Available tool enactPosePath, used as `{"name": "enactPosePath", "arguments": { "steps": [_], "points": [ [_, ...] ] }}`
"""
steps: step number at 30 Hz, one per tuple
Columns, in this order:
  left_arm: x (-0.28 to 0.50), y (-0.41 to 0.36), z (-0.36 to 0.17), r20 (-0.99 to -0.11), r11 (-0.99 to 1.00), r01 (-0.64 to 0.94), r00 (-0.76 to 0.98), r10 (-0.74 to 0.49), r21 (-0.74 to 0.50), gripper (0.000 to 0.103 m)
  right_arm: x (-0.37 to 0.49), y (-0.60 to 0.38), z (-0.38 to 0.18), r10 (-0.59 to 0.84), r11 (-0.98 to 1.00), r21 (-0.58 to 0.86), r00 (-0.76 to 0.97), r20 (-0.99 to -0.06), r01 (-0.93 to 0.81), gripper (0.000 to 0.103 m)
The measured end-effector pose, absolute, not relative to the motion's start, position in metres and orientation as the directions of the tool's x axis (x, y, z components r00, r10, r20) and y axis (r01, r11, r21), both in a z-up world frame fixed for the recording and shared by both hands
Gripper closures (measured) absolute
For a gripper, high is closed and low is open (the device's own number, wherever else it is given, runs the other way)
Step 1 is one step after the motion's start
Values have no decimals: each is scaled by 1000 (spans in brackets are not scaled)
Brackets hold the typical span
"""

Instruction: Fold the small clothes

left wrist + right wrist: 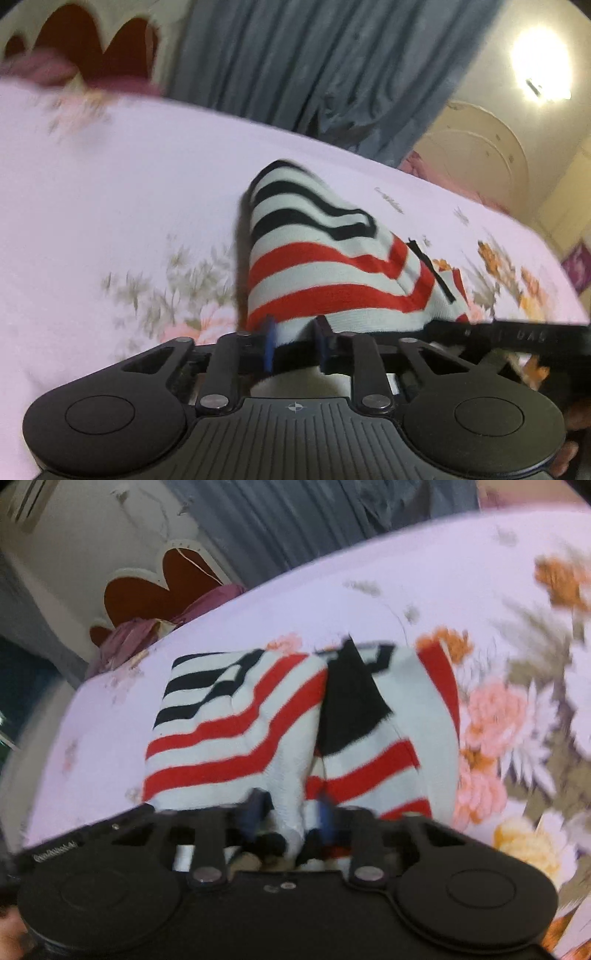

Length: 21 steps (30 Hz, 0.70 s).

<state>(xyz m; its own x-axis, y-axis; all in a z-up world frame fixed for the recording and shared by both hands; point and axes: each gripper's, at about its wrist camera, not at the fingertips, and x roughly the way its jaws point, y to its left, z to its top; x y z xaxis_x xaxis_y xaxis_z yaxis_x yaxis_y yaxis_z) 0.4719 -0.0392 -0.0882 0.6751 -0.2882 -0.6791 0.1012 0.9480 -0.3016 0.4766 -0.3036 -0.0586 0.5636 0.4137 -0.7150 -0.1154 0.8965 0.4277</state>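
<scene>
Nearest in the left wrist view: left claw (295,343), blue-tipped fingers (269,347) drawn close together, near hem of a striped garment (325,266) bunched between them and pinched. Just to its right, touching the same hem, a black bar of the other claw.

Nearest in the right wrist view: right claw (291,812), fingers close together too, a thick fold of the striped garment (236,720) gathered between them; blur hides whether the pads truly press, but cloth fills the gap.

Beyond the fingers: garment lying on a pale lilac bedsheet (129,192) printed with pink and orange flowers. White knit with red stripes near the claws, black stripes at the far end. Doubled over itself, a black patch (347,701) showing at the middle crease in the right view.

Farther: a purple crumpled cloth (140,635) at the far edge of the bed.

Farthest: grey curtain (314,66), a cream headboard with red heart-shaped cut-outs (155,587), a glaring lamp (535,62) on the wall.
</scene>
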Motion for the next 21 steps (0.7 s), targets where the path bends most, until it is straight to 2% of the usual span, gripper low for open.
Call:
{"name": "enactPosePath", "arguments": {
  "steps": [2, 4, 7, 9, 10, 11, 13, 15, 18, 21],
  "points": [
    [475, -44, -82, -677, 955, 136, 680, -283, -263, 86, 467, -293, -44, 376, 921, 350, 612, -695, -169, 87],
    [474, -48, -71, -647, 949, 169, 698, -306, -266, 97, 453, -288, -27, 361, 931, 294, 664, -654, -217, 87],
    [472, -65, -55, -573, 914, 263, 715, -399, -309, 97, 427, -293, 1, 330, 944, 198, 750, -573, -264, 87],
    [479, -89, -64, -633, 923, 297, 672, -385, -245, 97, 416, -301, 0, 300, 954, 158, 785, -542, -255, 87],
    [486, -98, -76, -678, 915, 310, 617, -399, -257, 97, 415, -308, -8, 280, 960, 152, 782, -556, -235, 87],
    [491, -104, -87, -707, 905, 318, 570, -420, -281, 97, 420, -317, -25, 253, 967, 152, 764, -594, -203, 87],
    [491, -107, -93, -696, 896, 317, 566, -442, -311, 100, 430, -336, -68, 183, 982, 167, 679, -711, -90, 88],
    [491, -106, -88, -700, 894, 320, 557, -446, -314, 100, 424, -353, -74, 238, 960, 275, 691, -682, -59, 88],
    [489, -98, -79, -681, 893, 327, 580, -447, -309, 99, 430, -352, -69, 253, 958, 278, 678, -690, -75, 86],
    [488, -81, -73, -629, 902, 294, 648, -430, -315, 99, 443, -364, -62, 285, 940, 334, 694, -661, -68, 78]
  ]
}}
